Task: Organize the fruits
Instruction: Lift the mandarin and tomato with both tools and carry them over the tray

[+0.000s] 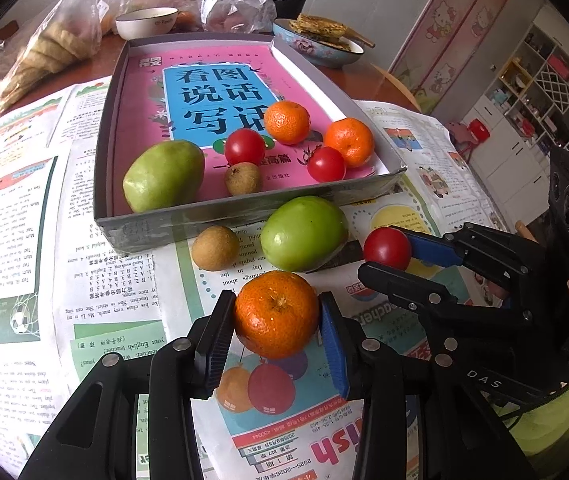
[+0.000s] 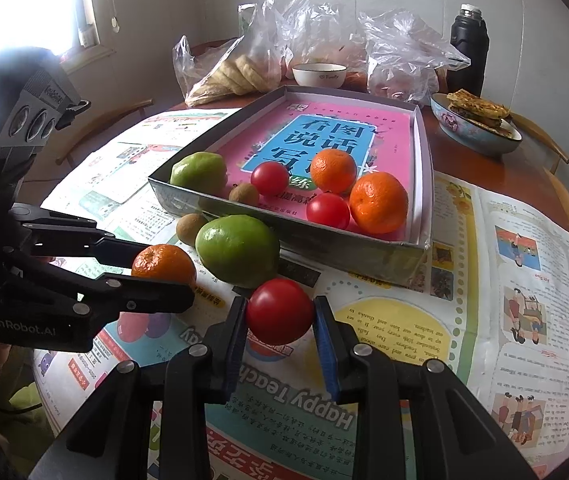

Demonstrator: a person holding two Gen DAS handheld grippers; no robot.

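An orange mandarin sits on the newspaper with my left gripper shut on it, both pads against its sides. A red tomato is held the same way by my right gripper, just right of the mandarin. Behind them a green fruit and a small brown fruit lie loose on the paper. The grey box tray holds a pink book, a green fruit, two tomatoes, two mandarins and a brown fruit.
Newspaper sheets cover the round wooden table. Behind the tray stand a white bowl, plastic bags of bread, a blue bowl of flatbread and a black flask. Chair backs ring the table's edge.
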